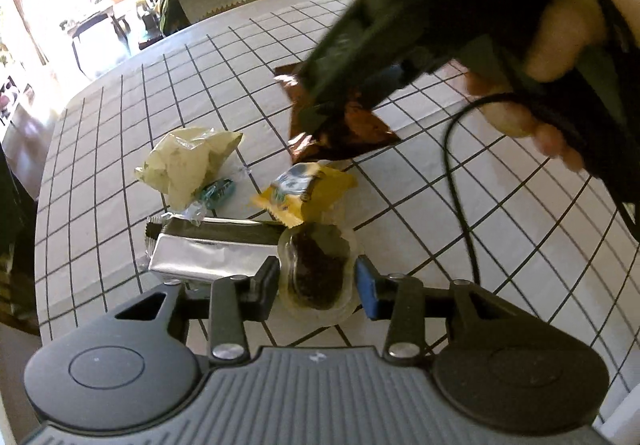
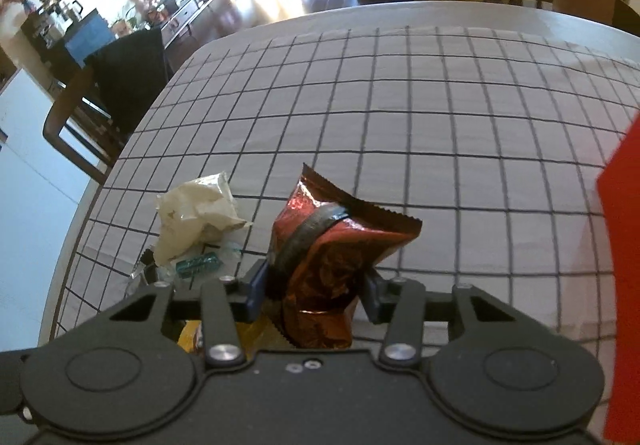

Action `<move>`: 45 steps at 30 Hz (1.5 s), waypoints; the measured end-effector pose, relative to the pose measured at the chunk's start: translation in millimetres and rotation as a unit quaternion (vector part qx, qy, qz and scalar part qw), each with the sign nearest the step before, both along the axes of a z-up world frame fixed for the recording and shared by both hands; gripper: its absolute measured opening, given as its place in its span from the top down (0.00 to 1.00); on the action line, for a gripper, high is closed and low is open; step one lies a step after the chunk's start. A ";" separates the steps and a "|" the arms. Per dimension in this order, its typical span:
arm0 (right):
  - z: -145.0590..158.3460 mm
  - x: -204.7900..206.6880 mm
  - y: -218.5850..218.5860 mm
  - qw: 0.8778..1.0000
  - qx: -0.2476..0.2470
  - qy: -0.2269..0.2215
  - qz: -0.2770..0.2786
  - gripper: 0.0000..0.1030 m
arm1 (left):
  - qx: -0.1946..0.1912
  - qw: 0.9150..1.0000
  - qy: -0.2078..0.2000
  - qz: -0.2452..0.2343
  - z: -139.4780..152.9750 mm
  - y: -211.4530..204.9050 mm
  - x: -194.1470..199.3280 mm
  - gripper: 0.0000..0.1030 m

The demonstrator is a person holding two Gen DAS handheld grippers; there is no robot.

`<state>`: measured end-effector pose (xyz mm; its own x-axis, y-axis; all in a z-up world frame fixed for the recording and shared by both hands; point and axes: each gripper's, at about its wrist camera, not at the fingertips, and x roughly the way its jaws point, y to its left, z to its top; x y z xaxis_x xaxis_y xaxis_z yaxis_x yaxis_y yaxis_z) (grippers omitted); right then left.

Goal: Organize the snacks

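- Right gripper [image 1: 320, 113] is motion-blurred in the left view, covering much of the foil bag [image 1: 344, 133].
- Red object [image 2: 624, 285] is cut off by the frame edge.

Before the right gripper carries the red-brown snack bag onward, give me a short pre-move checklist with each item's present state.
1. Right gripper shut on the red-brown snack bag: ok.
2. Bag off the tablecloth: ok, per the left wrist view.
3. Left gripper open around the clear cup: ok.
4. Cup gripped: not ok.
5. Yellow packet clear of the bag: cannot tell.
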<state>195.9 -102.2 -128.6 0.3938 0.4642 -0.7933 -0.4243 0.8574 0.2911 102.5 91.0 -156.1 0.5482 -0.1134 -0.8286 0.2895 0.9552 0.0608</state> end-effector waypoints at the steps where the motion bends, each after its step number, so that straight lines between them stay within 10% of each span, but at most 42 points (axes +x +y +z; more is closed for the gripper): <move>1: 1.5 -3.5 -3.5 1.000 0.000 -0.004 -0.002 0.56 | -0.008 1.000 0.003 0.001 0.7 1.6 -0.4 0.62; 21: 18.5 -44.5 -52.1 0.998 0.001 -0.027 -0.049 0.62 | -0.048 0.999 0.012 0.021 13.3 7.9 -26.2 0.62; 23: 19.0 -41.4 -45.6 0.998 -0.004 -0.030 -0.049 0.55 | -0.050 0.998 0.009 0.025 14.8 8.6 -28.6 0.62; 25: 18.3 -37.3 -37.6 0.998 -0.005 -0.030 -0.049 0.22 | -0.050 0.998 0.006 0.025 13.8 9.3 -29.4 0.62; 27: 18.6 -34.2 -31.2 0.998 0.003 -0.038 -0.058 0.09 | -0.048 0.999 0.003 0.024 13.2 9.3 -30.6 0.62; 38: -9.9 23.1 10.9 0.991 -0.021 0.011 -0.135 0.16 | -0.055 0.998 0.007 0.033 10.1 13.2 -29.6 0.62; 45: -22.1 28.7 19.5 0.990 -0.023 0.017 -0.138 0.38 | -0.063 0.997 0.009 0.038 10.1 15.4 -27.3 0.62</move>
